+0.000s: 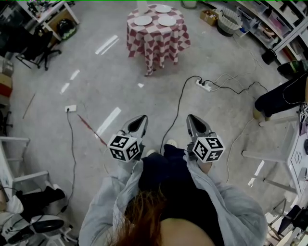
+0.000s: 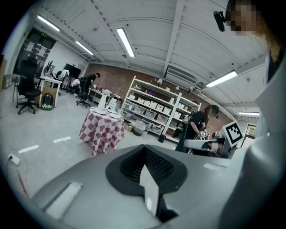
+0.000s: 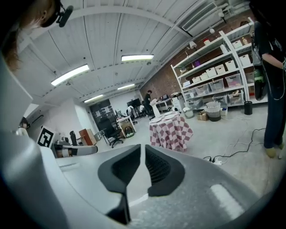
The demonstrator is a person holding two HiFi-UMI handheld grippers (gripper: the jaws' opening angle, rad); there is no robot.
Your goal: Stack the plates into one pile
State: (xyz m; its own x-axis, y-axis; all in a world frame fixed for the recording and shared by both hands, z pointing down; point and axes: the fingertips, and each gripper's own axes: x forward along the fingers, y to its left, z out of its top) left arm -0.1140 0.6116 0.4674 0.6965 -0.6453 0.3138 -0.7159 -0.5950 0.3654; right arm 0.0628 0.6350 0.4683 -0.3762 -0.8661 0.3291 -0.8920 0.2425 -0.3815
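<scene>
Plates point(image 1: 143, 20) sit apart on checkered desk point(image 1: 159, 43), well ahead of left hand-held gripper point(image 1: 143, 117) and right hand-held gripper point(image 1: 192, 117). Both have jaws together, empty. Best approach: walk closer, step clear of cables point(image 1: 178, 110), spread jaws before reaching plate rim.

Open floor point(image 1: 120, 72) reaches the table point(image 1: 156, 43); cables point(image 1: 180, 103) cross it; plates point(image 1: 143, 20) crowd the tabletop.

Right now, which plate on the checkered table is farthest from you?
The back plate. It sits alone at the far side of the table, behind the left front plate and the right front plate, which lie side by side.
</scene>
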